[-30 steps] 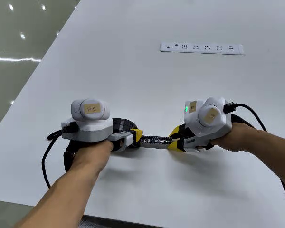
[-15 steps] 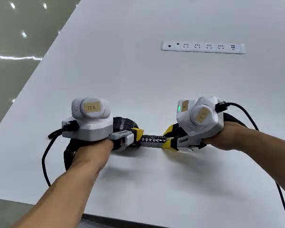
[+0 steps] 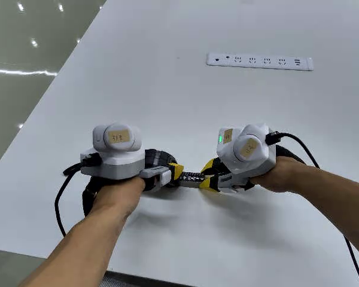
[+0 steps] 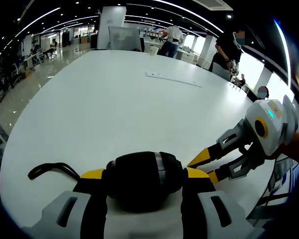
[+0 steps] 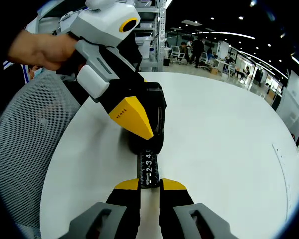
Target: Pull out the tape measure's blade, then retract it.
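Two grippers split the job: left gripper [image 3: 170, 172] jaws clamp the tape measure [image 4: 143, 180] body as anchor, low at the near tabletop [image 3: 167, 78]. Right gripper [image 5: 149, 185] jaws pinch the blade [image 5: 149, 168] end, aligned for a straight pull.

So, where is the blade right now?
In the head view, the blade spans the short gap at bottom centre, running from the case held in the left tongs to the right tongs, which pinch its tip.
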Available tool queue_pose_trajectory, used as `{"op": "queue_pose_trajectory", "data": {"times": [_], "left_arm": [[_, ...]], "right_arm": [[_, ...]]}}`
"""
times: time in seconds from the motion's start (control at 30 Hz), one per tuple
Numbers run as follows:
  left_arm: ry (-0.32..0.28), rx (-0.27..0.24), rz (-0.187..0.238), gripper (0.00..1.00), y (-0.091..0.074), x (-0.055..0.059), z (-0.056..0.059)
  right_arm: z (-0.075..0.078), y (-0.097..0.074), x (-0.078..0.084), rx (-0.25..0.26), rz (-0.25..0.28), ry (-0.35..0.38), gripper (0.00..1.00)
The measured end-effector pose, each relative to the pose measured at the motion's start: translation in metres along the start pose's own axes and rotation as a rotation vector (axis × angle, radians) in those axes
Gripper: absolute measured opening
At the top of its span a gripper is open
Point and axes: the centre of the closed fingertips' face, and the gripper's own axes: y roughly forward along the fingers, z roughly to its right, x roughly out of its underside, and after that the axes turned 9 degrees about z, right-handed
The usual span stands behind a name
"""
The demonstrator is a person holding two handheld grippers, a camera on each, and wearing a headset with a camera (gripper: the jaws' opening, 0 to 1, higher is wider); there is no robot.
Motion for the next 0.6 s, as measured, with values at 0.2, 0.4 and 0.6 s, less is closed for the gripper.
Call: {"op": "queue_pose_trajectory", "data": {"times": [0.2, 0.4, 0.6], "left_arm": [[-0.001, 0.0, -0.001, 0.55, 0.0, 0.0, -0.001], [-0.003, 0.0, -0.001, 0.55, 0.0, -0.001, -0.001], [-0.005, 0.001, -0.001, 0.55, -0.001, -0.001, 0.0]], "right_arm": [[0.0, 0.004, -0.004, 0.002, 0.007, -0.002, 0.11], [0.0, 0.009, -0.008, 0.003, 0.017, -0.003, 0.11], [0.0, 0.014, -0.012, 0.002, 0.024, -0.006, 0.11]]}}
